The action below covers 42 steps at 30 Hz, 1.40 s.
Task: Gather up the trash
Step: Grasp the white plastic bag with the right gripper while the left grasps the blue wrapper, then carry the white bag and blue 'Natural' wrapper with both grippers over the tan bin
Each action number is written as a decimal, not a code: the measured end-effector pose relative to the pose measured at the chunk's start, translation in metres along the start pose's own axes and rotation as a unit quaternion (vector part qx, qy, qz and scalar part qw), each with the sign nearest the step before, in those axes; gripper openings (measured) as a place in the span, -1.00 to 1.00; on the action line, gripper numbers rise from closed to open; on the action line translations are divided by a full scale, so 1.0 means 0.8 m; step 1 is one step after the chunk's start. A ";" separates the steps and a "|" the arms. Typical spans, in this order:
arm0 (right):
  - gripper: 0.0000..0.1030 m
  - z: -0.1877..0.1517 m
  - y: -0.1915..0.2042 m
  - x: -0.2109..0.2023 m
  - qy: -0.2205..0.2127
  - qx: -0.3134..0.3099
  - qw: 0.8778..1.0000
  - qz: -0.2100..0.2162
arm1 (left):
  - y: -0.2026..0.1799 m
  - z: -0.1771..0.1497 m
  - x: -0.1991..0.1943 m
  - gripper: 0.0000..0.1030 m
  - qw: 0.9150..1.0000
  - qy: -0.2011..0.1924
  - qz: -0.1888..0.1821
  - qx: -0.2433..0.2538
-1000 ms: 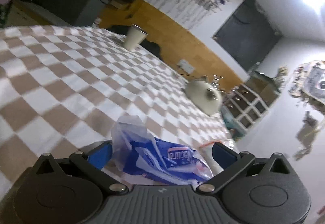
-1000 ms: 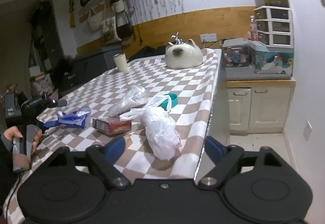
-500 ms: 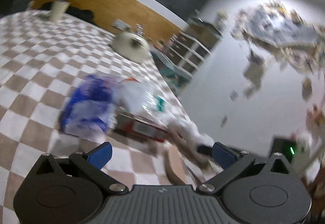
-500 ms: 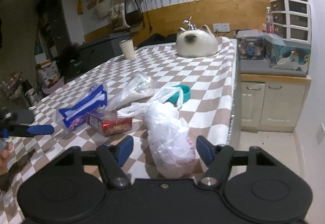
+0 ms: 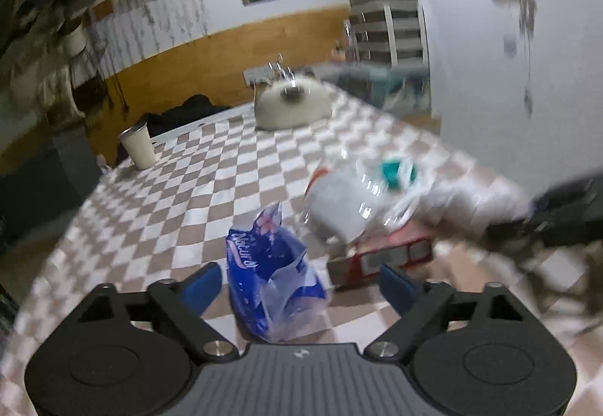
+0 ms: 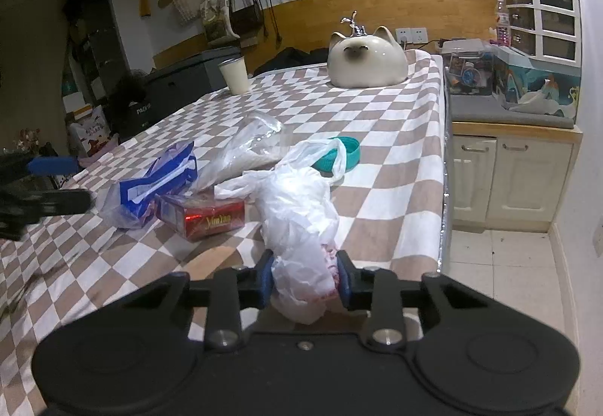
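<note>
right hand-held gripper (image 6: 303, 278) closed onto white bag (image 6: 297, 212) | left hand-held gripper (image 5: 299, 284) narrowing, still apart | teal bowl sharp only right view

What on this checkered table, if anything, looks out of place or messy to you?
Litter sits clustered mid-table: a crumpled blue wrapper, a red box lying askew, a clear plastic bag and a teal lid. The white bag slumps near the edge.

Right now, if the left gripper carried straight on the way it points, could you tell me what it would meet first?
Most likely the blue plastic wrapper, which lies between the open fingers of the left gripper; its jaws have just been closing. Beyond it there is only checked tablecloth, though blur makes depth uncertain.
</note>
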State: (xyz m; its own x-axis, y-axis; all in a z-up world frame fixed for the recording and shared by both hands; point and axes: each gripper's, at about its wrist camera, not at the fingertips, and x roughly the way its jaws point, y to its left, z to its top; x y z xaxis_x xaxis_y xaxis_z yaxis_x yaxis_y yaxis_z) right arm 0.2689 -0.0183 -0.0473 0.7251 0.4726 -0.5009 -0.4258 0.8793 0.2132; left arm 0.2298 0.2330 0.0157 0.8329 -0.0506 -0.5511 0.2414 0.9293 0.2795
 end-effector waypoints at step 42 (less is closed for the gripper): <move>-0.62 -0.016 0.024 -0.124 -0.051 -0.009 0.999 -0.002 | -0.079 -0.032 -0.118 -0.67 0.991 -0.053 0.056 -0.109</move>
State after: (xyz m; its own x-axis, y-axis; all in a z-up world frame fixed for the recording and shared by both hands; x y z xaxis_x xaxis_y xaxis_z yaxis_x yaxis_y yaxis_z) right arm 0.1818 -0.0489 -0.0041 0.7782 0.4733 -0.4128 -0.4320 0.8805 0.1952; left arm 0.1234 0.1886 0.0298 0.8989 0.0290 -0.4372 0.0419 0.9875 0.1517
